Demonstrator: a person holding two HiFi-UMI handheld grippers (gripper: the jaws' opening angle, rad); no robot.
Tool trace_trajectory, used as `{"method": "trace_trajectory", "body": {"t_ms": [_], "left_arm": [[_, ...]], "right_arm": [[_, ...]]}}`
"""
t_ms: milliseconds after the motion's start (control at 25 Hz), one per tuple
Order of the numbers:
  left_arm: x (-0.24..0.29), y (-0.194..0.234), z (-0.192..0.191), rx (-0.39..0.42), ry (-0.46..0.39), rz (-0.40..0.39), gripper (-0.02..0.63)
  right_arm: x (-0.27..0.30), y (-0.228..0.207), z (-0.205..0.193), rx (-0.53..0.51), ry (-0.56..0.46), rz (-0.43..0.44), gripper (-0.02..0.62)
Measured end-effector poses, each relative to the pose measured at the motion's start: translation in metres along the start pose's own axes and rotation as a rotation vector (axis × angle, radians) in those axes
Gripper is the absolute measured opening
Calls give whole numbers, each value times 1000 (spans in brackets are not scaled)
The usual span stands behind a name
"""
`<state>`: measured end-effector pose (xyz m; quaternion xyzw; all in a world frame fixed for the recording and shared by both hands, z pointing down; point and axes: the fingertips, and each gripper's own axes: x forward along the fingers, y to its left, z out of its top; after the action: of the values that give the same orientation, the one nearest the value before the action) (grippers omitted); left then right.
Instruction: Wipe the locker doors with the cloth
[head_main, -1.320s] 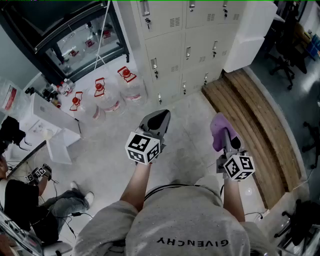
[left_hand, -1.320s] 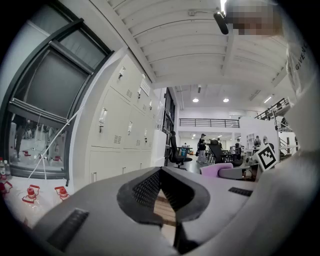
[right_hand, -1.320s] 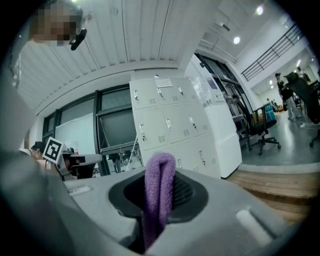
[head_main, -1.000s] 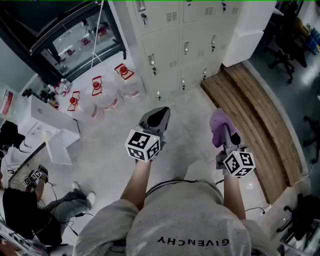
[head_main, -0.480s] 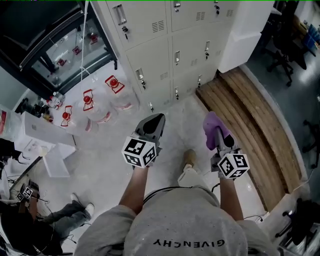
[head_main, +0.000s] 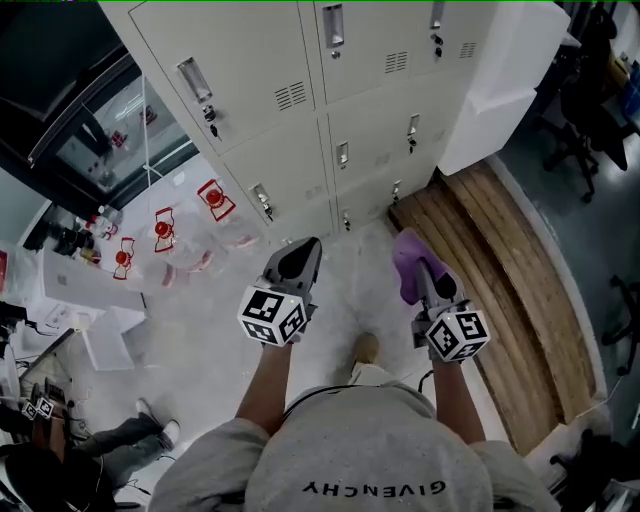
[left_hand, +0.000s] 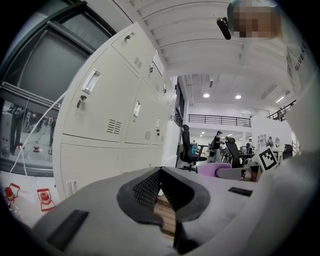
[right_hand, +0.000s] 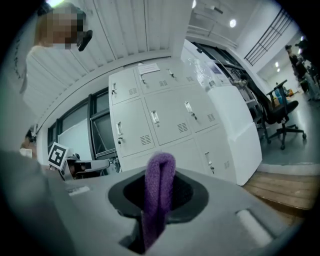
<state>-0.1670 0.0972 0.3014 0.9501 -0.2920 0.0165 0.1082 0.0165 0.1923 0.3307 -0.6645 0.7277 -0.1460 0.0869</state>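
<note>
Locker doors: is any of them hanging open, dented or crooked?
Nothing stands out. Every locker door in view sits closed and flush. The purple cloth is pinched, folded, in the right gripper, not yet on a door; the left gripper is shut and empty.

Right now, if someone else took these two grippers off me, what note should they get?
The left claw is shut with nothing in it.
The right claw is shut on the purple cloth, which is folded between its jaws.
The locker doors are straight ahead and look closed. Both claws hang over the floor, short of them, and the cloth touches no door.
Done: the cloth is in hand.
Left: bring the cloth up to the doors and wipe them.
</note>
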Motion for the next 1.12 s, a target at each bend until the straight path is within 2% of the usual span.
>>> {"method": "trace_trajectory", "body": {"t_ms": [240,480,920,1120], "left_arm": [[53,16,2,2,-2,40,-2],[85,24,1,-4,-3,66,-2],[111,38,-14,-18,14,104,-2],[132,54,-13,-17,-16,130,-2]], "right_arm": [[39,-43,5,19,24,33,52],[66,-64,9,20,33,71,52],[124,-62,6,25,27,171,52],[159,-60,9,6,17,234,52]]}}
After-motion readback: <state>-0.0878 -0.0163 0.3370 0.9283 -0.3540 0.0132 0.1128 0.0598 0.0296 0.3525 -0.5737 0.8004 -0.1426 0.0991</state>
